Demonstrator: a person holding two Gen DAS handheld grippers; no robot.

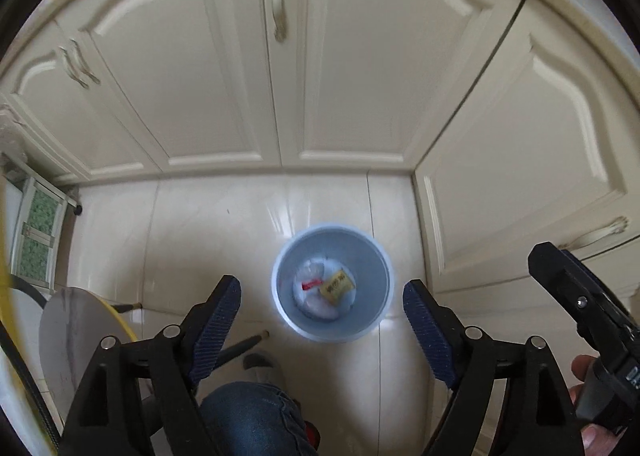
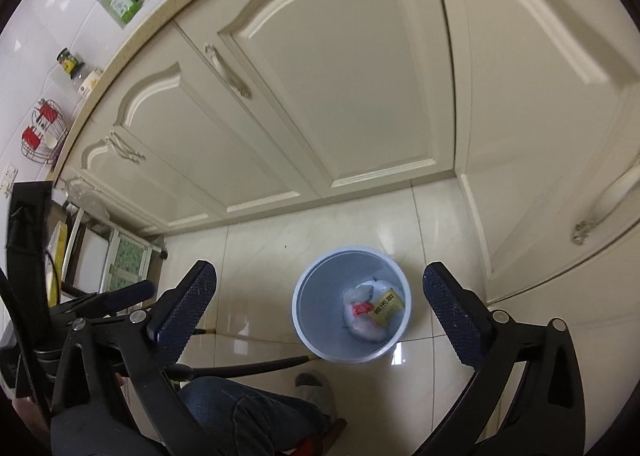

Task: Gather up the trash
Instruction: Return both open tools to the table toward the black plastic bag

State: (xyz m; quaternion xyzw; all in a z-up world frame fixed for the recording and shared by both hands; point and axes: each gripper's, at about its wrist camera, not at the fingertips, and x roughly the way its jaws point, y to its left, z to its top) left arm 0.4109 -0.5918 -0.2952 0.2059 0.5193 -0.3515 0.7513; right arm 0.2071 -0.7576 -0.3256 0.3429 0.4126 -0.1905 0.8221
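Note:
A light blue trash bin (image 1: 280,288) stands on the tiled floor below both grippers; it also shows in the right wrist view (image 2: 312,320). Inside lie a yellow wrapper (image 1: 337,285), a red-labelled piece (image 1: 310,285) and crumpled clear plastic (image 1: 320,306). The same yellow wrapper (image 2: 387,308) and clear plastic (image 2: 366,326) show in the right wrist view. My left gripper (image 1: 322,306) is open and empty above the bin. My right gripper (image 2: 320,296) is open and empty, also above it.
Cream cabinet doors (image 1: 352,68) stand behind and to the right of the bin. A round stool (image 1: 76,328) with black legs is at the left. The person's jeans-clad knee (image 1: 248,416) and slipper (image 2: 314,386) are just below the grippers. A small rack (image 2: 120,256) stands at left.

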